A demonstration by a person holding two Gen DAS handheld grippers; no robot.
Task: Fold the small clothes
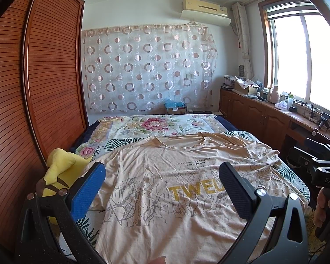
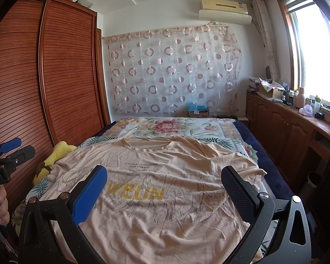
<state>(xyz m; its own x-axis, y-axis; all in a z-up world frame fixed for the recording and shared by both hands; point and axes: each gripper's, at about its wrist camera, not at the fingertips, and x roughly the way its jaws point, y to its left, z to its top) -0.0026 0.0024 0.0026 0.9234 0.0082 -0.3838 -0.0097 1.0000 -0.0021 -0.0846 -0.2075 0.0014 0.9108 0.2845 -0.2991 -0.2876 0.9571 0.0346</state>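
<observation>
A peach T-shirt [image 1: 176, 189] with yellow letters and grey branch print lies spread flat, front up, on the bed, collar at the far end. It also shows in the right wrist view [image 2: 165, 198]. My left gripper [image 1: 162, 176] is open and empty, held above the shirt's lower left part. My right gripper [image 2: 165, 178] is open and empty, held above the shirt's lower right part. The right gripper's body shows at the right edge of the left wrist view [image 1: 323, 171]. The left gripper shows at the left edge of the right wrist view [image 2: 8, 151].
A yellow plush toy [image 1: 59, 169] lies at the bed's left edge beside the wooden wardrobe [image 1: 33, 88]. The floral bedspread [image 1: 156, 125] covers the far half. A wooden cabinet [image 2: 292, 127] with clutter runs along the right under the window.
</observation>
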